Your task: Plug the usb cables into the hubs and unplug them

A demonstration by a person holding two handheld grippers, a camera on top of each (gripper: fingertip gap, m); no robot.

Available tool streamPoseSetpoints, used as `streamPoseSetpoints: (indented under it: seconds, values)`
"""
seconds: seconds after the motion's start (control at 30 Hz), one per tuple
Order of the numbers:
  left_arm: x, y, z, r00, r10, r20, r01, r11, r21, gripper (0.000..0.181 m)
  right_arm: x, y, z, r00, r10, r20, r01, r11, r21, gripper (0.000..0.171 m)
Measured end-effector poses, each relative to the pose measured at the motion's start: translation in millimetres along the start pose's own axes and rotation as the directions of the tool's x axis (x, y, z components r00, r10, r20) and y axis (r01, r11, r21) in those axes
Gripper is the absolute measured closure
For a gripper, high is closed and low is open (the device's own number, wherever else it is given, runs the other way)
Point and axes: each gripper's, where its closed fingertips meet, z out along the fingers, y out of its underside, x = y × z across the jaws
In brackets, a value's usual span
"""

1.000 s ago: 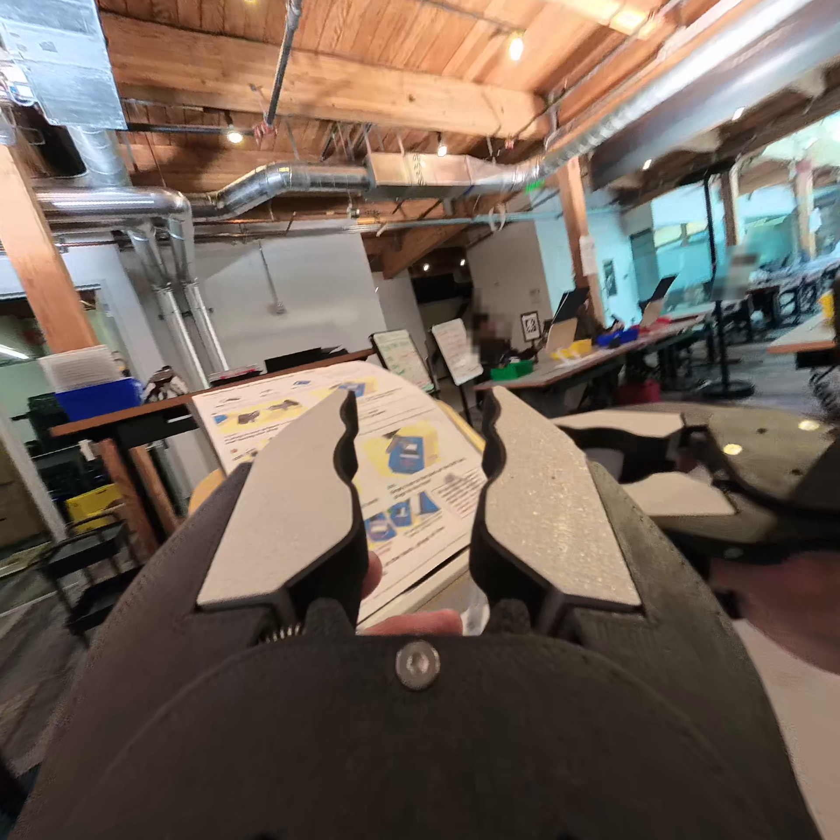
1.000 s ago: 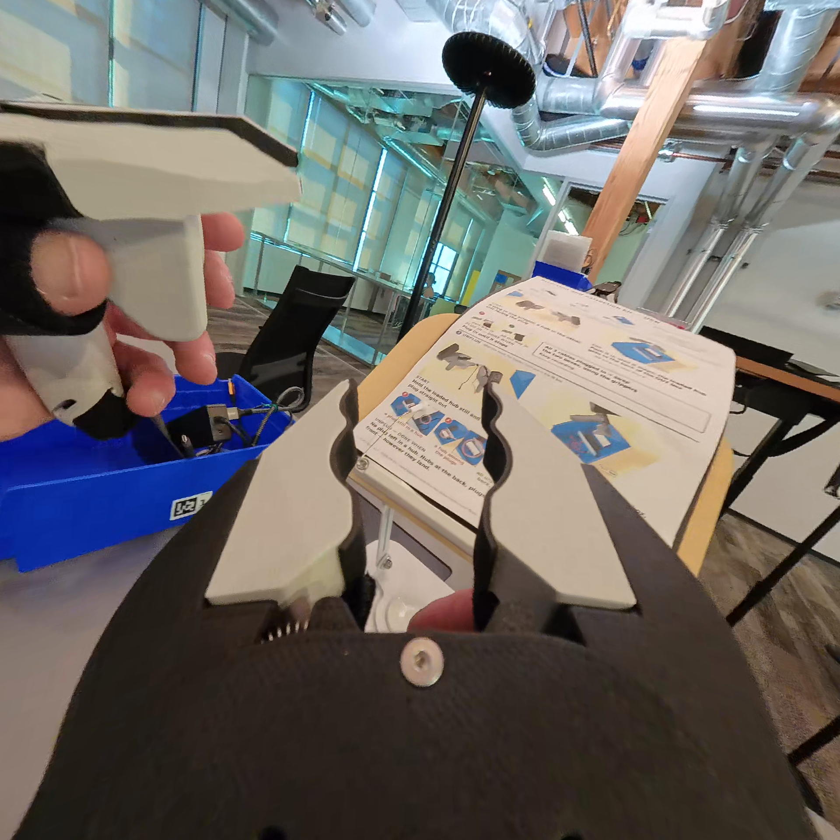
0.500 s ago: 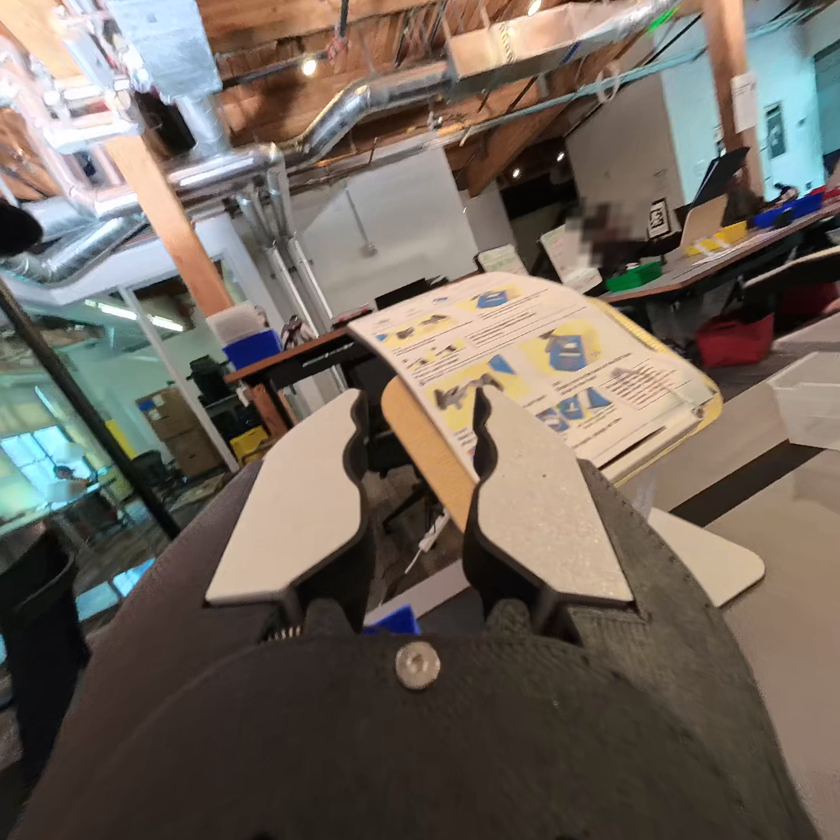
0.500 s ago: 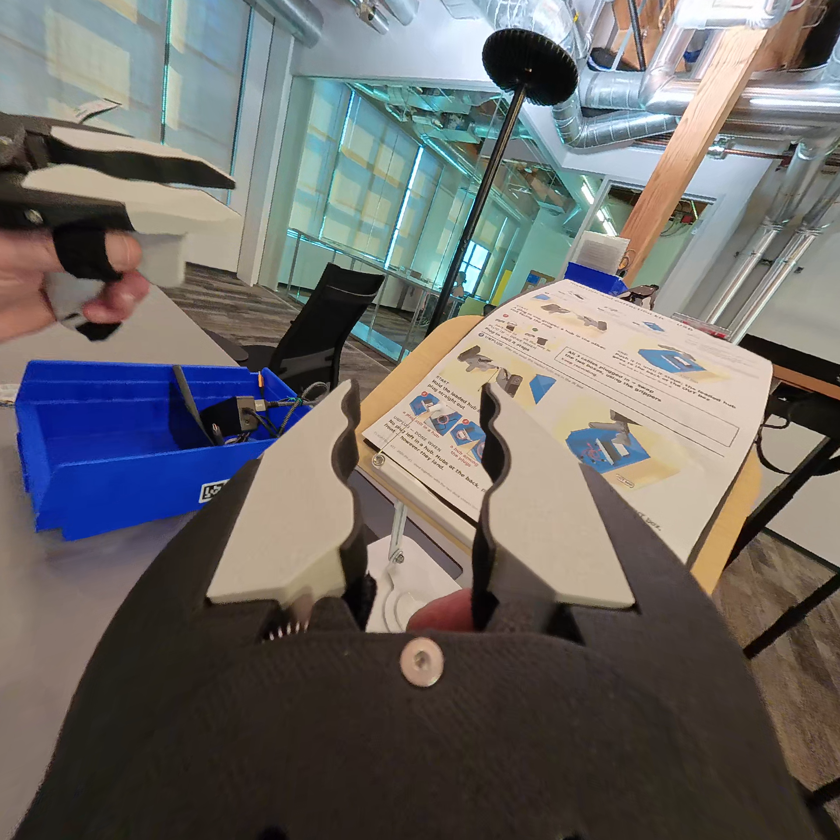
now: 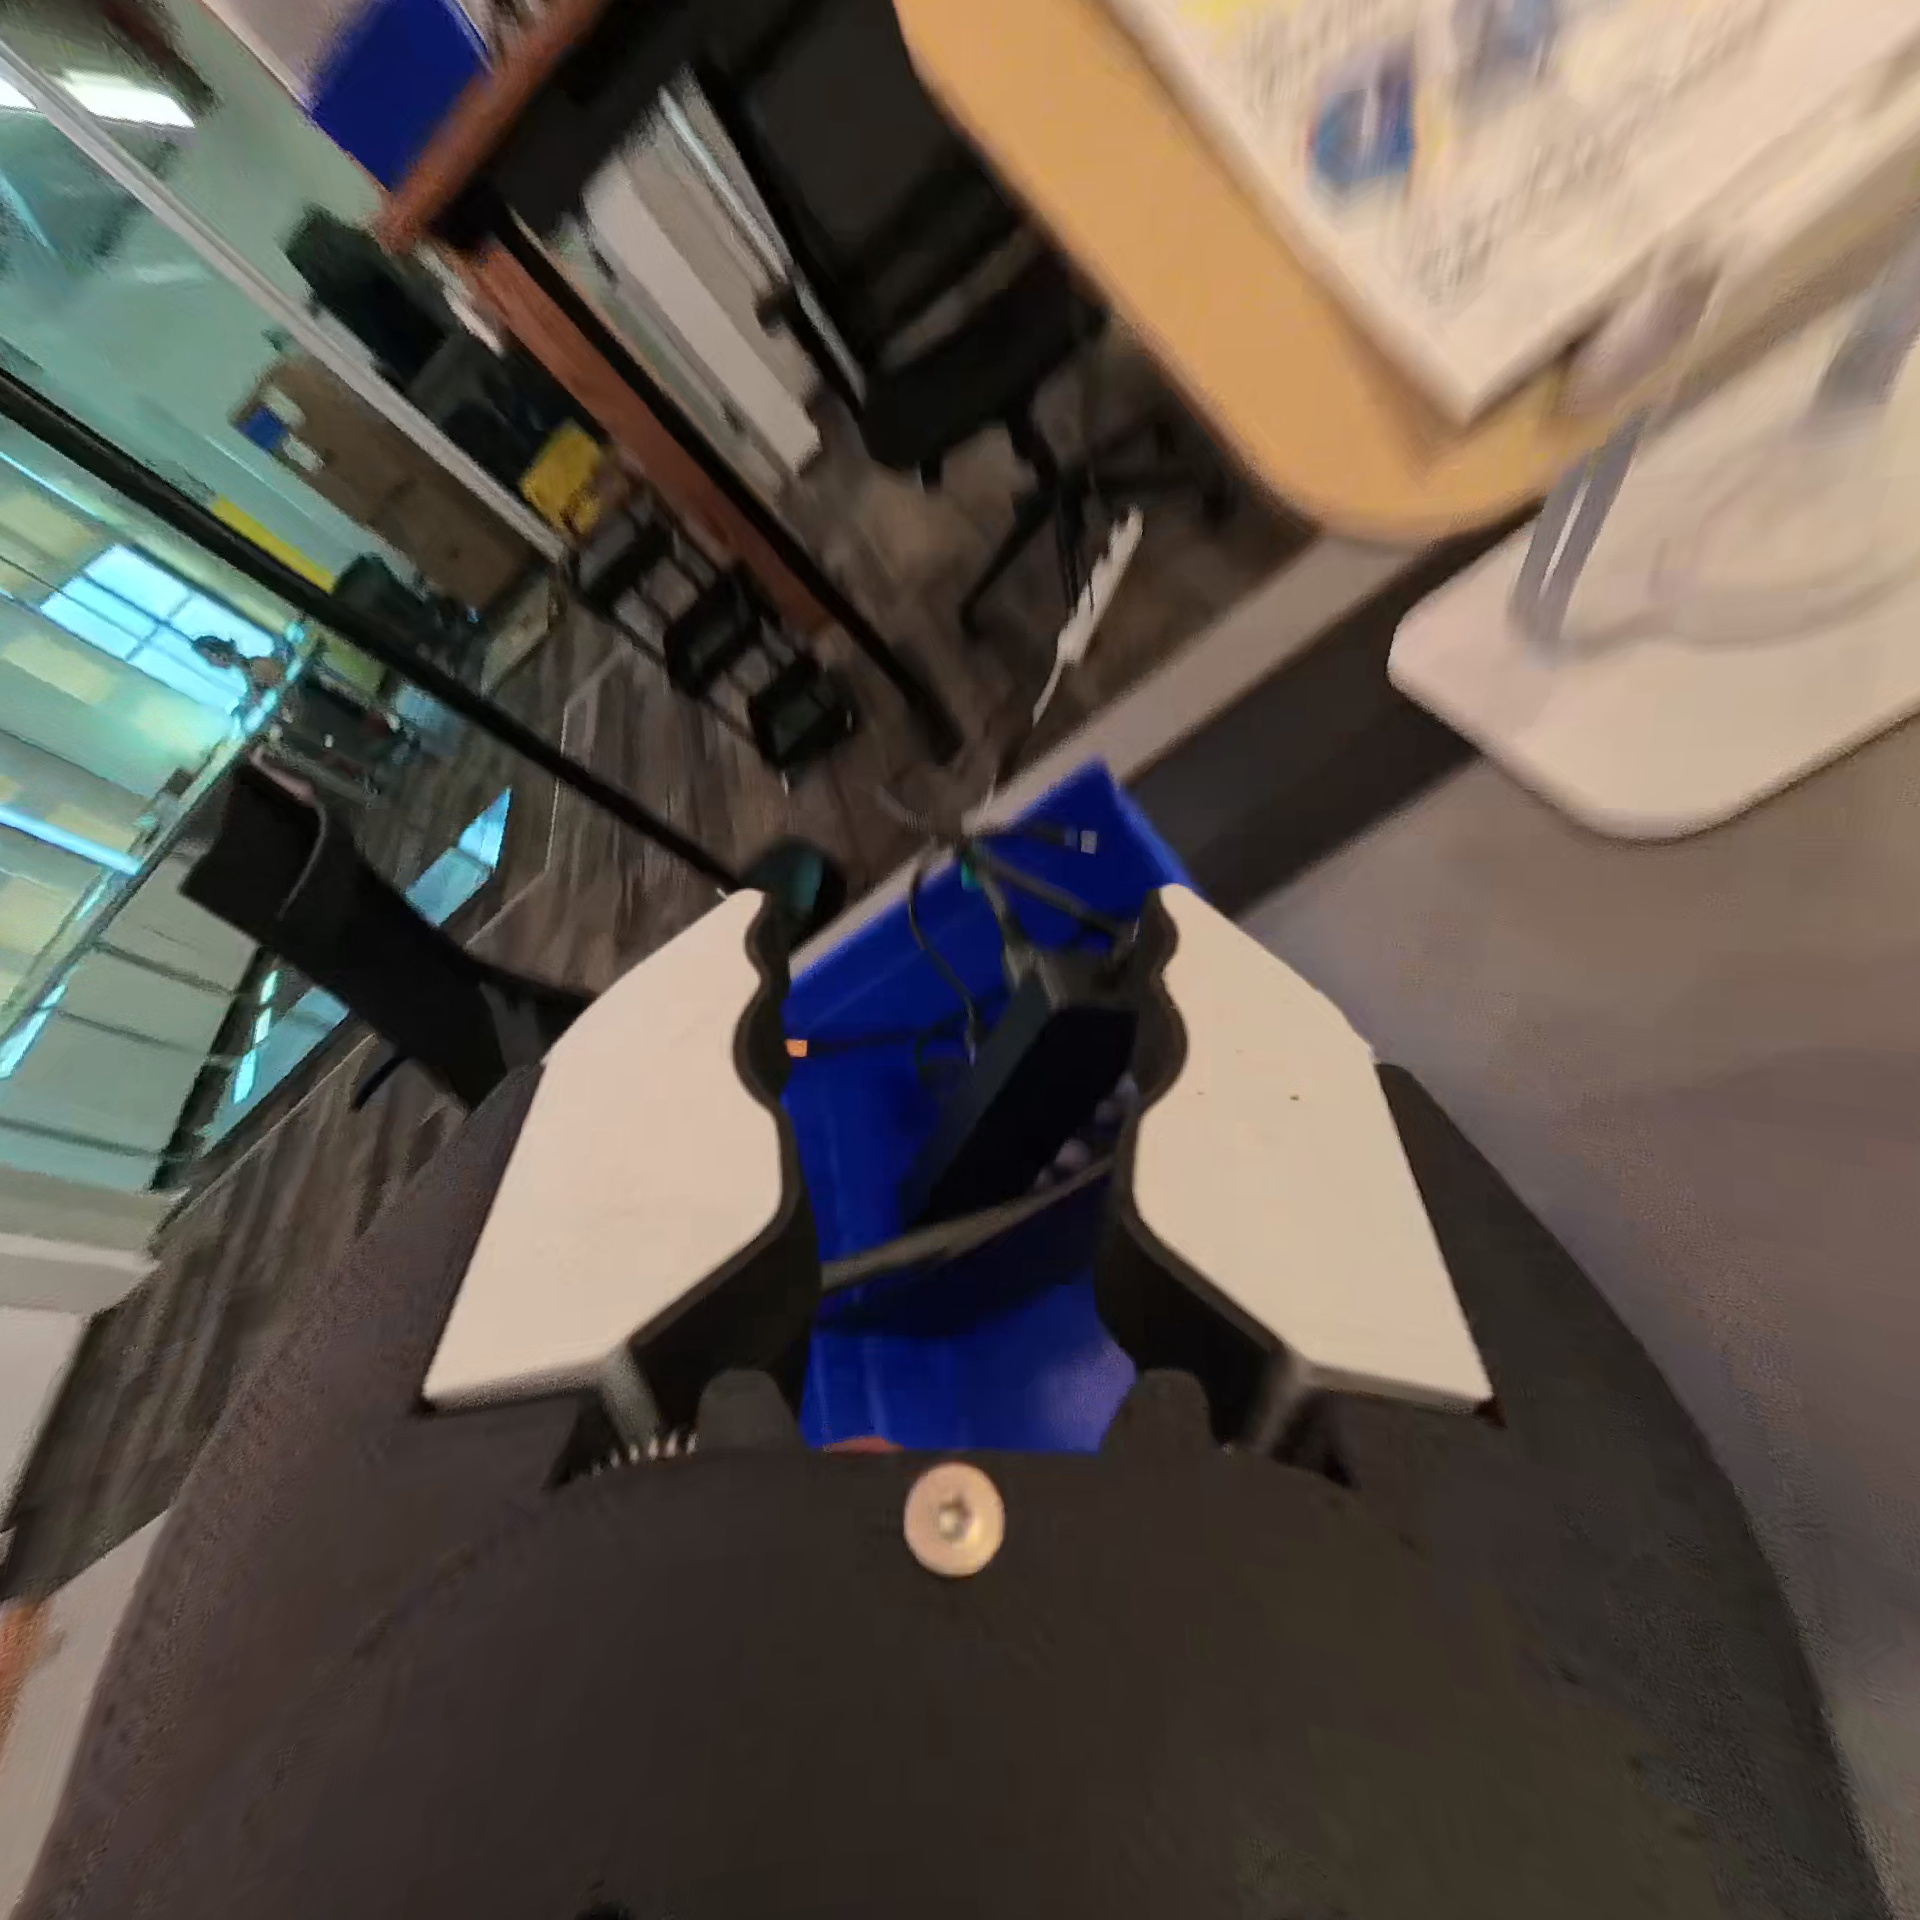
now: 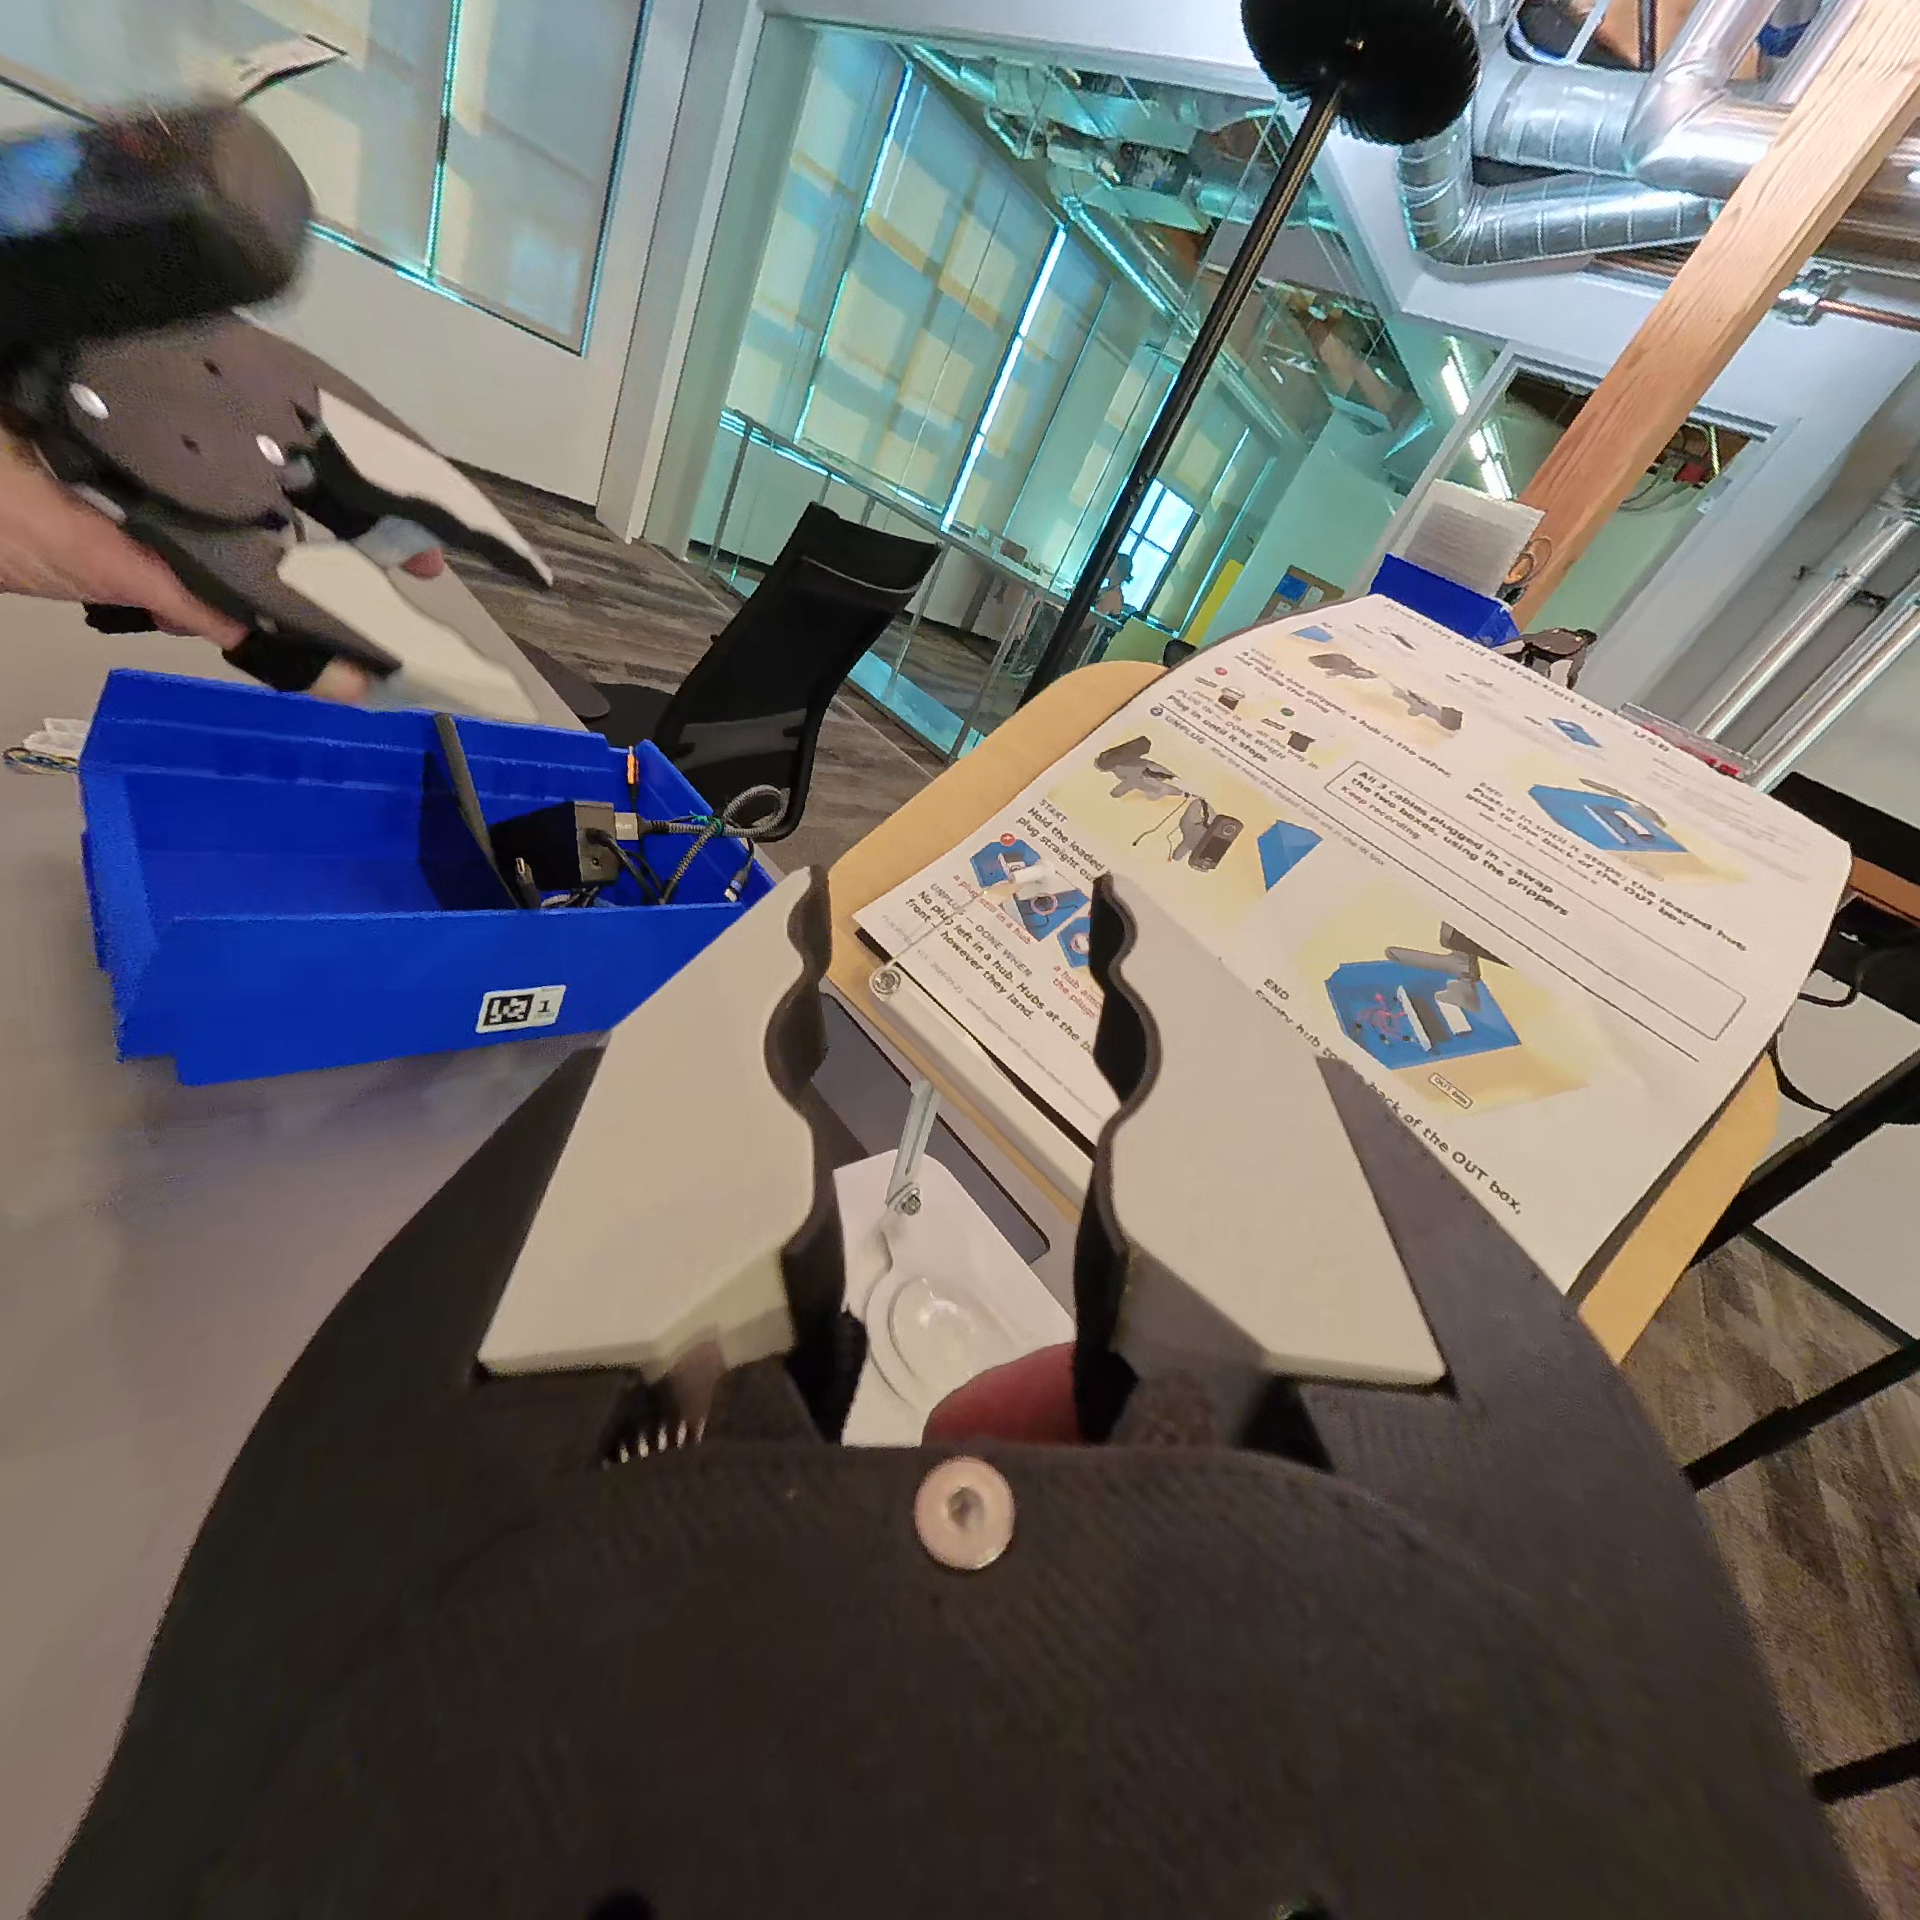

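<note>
- Grey table (image 6: pixel 156 1247) in an open workshop with glass partitions, exposed ducts and timber posts; a blue bin (image 6: pixel 343 966) sits on it at ten o'clock in the right wrist view.
- Left gripper (image 5: pixel 961 925): jaws set wide, nothing between them, poised directly above the bin. In the right wrist view it (image 6: pixel 416 582) appears at ten o'clock, held in a hand (image 6: pixel 73 561), blurred.
- Right gripper (image 6: pixel 961 904): jaws moderately apart, empty, pointing at an illustrated instruction sheet (image 6: pixel 1403 883) on a tan stand at one o'clock, well apart from the bin.
- Task items: a black USB hub (image 6: pixel 566 847) stands in the bin's right compartment with braided cables (image 6: pixel 717 816) plugged into it; a dark flat hub (image 5: pixel 1023 1081) lies tilted beside it.
- Risk: the cables loop loosely over and around the hub, so in my judgement a descending finger could snag a loop and drag the hub rather than a single plug.
- Risk: the bin is unsecured and light-looking; a pull on a seated plug with no second grip on the hub would likely lift or slide both.
- Risk: the left wrist view is motion-blurred, suggesting fast travel; overshoot into the bin wall is possible.
- Obscured: number of cables, which ports are occupied, and plug seating cannot be told. The bin's near floor is hidden behind its front wall, and the gripper body covers the lower half of both views.
</note>
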Motion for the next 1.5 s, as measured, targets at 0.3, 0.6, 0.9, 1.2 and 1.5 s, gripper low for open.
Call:
streamPoseSetpoints:
  seconds: [0.3, 0.6, 0.9, 1.2, 1.5]
  values:
    - [23, 96, 60, 0.985, 0.157, -0.072, -0.171, 0.938, -0.301, 0.105, 6, 3, -3, 1.0, 0.02, 0.001, -0.02, 1.0, -0.003, 0.123]
    - [28, 101, 97, 0.974, 0.221, 0.052, -0.2, 0.944, -0.261, 0.123, 7, 7, -2, 1.0, 0.026, 0.005, -0.026, 1.0, -0.009, 0.123]
    - [7, 84, 91, 0.967, 0.151, 0.207, -0.121, 0.982, -0.147, 0.129, 6, 12, 0, 0.999, 0.041, 0.014, -0.041, 0.999, -0.012, 0.123]
    - [-29, 23, 37, 0.954, -0.001, 0.298, -0.044, 0.988, 0.146, 0.129, 1, 12, 2, 0.997, 0.066, 0.044, -0.067, 0.998, 0.008, 0.123]
    - [-51, -30, -23, 0.952, -0.174, 0.253, 0.056, 0.908, 0.415, 0.13, -11, 12, 7, 0.99, 0.103, 0.098, -0.106, 0.994, 0.023, 0.124]
